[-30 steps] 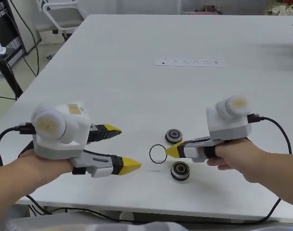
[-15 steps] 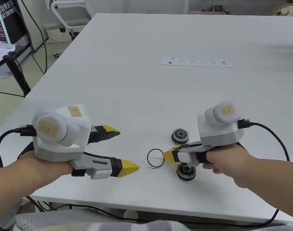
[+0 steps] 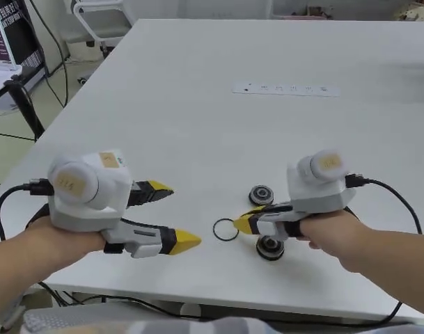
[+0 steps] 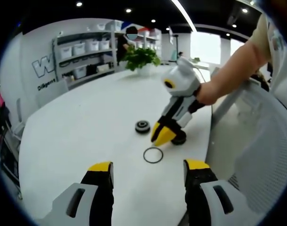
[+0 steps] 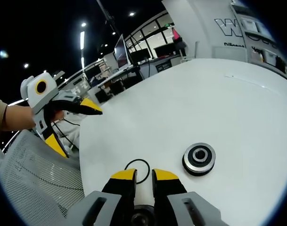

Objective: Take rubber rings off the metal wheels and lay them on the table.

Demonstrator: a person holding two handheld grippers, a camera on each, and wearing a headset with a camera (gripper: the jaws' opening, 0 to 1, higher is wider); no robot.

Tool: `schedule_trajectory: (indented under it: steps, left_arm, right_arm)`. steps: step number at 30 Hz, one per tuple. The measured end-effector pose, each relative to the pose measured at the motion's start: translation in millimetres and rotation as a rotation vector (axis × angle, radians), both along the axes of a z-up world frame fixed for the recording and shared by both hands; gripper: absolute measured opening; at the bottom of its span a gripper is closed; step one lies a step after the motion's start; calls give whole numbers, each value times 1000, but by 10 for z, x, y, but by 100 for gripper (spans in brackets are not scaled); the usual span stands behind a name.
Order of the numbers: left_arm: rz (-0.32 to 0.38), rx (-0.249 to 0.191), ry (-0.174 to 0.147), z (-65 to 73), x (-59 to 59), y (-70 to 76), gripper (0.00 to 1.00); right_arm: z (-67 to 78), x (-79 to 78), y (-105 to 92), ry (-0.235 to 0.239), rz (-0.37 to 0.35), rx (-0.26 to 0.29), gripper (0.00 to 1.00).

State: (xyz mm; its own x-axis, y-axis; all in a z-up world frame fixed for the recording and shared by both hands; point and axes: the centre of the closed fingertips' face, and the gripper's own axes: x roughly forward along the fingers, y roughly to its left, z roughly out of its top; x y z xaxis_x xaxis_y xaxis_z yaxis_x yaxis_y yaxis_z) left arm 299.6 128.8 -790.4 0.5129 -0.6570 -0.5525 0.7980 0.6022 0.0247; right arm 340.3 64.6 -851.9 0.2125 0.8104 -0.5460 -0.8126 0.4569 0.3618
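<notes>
A thin black rubber ring (image 3: 225, 229) lies flat on the white table (image 3: 198, 104), just left of my right gripper (image 3: 241, 224). In the right gripper view the ring (image 5: 137, 170) curves behind one yellow fingertip; the right gripper (image 5: 144, 175) has a narrow gap between its jaws and holds nothing. One metal wheel (image 3: 261, 195) stands behind that gripper, and a second wheel (image 3: 270, 247) sits partly under the hand. My left gripper (image 3: 178, 214) hovers wide open, left of the ring. The left gripper view shows the left gripper (image 4: 148, 167), the ring (image 4: 153, 155), the far wheel (image 4: 143, 126) and the right gripper (image 4: 162, 134).
A white power strip (image 3: 285, 89) lies flat farther back on the table. The table's near edge (image 3: 198, 296) runs just below both grippers, with cables hanging off it. A chair (image 3: 93, 14) and a stand (image 3: 17, 83) are off the far left corner.
The camera shifted a little. The ring now lies farther left of the two wheels than a second ago, and the right gripper's tip has come slightly clear of it. The left gripper is unmoved.
</notes>
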Motion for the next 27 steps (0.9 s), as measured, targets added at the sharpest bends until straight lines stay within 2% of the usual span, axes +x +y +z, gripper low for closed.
schedule_trajectory:
  steps: [5, 8, 11, 14, 20, 27]
  left_arm:
    - [0, -14, 7, 15, 24, -42, 61]
    - [-12, -4, 6, 10, 23, -73, 61]
    - [-14, -14, 12, 20, 35, -108, 61]
    - [-30, 3, 5, 13, 43, -158, 61]
    - [-66, 19, 2, 12, 37, -279, 60]
    - [-96, 10, 5, 26, 43, -443, 60]
  right_arm:
    - [70, -4, -28, -20, 9, 18, 14]
    - [143, -23, -47, -33, 15, 36, 15]
    - [229, -70, -59, -48, 25, 56, 17]
    - [289, -78, -103, -81, 47, 64, 18]
    - [408, -117, -223, -86, 38, 87, 19]
    - [420, -148, -399, -95, 51, 78, 20]
